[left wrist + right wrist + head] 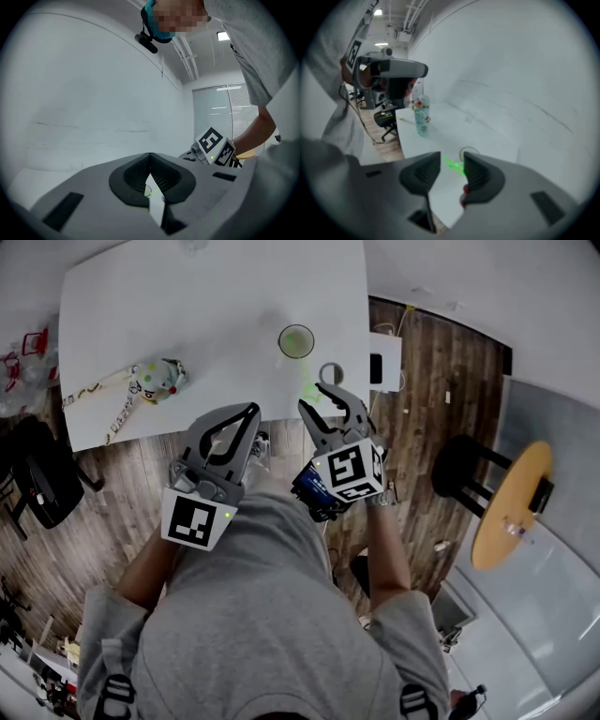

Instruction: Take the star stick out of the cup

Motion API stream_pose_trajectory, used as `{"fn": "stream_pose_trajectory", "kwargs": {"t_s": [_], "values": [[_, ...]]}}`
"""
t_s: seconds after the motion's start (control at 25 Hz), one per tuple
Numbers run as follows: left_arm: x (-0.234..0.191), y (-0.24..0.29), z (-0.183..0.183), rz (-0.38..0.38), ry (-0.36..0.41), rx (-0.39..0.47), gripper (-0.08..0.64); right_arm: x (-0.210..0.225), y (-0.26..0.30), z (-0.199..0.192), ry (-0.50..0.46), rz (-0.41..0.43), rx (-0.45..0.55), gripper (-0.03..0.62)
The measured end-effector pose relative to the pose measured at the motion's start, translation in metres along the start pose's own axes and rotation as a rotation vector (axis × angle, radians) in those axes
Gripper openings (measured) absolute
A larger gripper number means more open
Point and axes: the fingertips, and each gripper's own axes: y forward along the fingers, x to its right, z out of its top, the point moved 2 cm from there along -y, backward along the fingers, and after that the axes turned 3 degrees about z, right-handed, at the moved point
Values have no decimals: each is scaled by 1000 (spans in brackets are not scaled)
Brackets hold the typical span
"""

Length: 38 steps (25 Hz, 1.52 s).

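on the floor at the far left, a black office chair [42, 479]. on the white table [141, 296], close to its near edge on the left side, a patterned bottle [161, 379] with a printed strap [94, 395] lying beside it. at the near edge, around its middle, the left gripper [251, 415], jaws closed tip to tip and empty. further right and deeper on the table, a clear cup [296, 341], upright. green star stick [310, 390] flat on the table, out of the cup, between the cup and the near edge, toward the near right corner. right gripper [317, 399] just over the stick, jaws wide apart, pads not pressing on it. past the table's right edge, a black stool [457, 465], then a round yellow table [511, 507].
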Motion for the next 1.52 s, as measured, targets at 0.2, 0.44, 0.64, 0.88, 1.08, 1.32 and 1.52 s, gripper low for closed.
{"fn": "stream_pose_trajectory", "kwargs": {"t_s": [0.2,0.44,0.64,0.88,1.08,1.32,1.52], "values": [[-3,3,-2,3,-4,-6,35,2,3,-6,-5,-1,-20,163],[-6,6,-3,5,-13,-12,35,5,6,-6,-2,-15,-17,123],[-6,10,-4,-3,-9,-14,35,7,9,-7,8,-28,-16,94],[-6,11,-5,-9,-6,-18,35,10,8,-7,35,-54,-3,61],[-4,12,-4,-13,-9,-17,35,17,4,-6,45,-99,2,48],[1,11,-2,-20,-2,-8,35,26,-5,-3,96,-163,37,44],[6,7,-2,-19,-5,-11,35,25,-12,1,98,-184,59,44]]}}
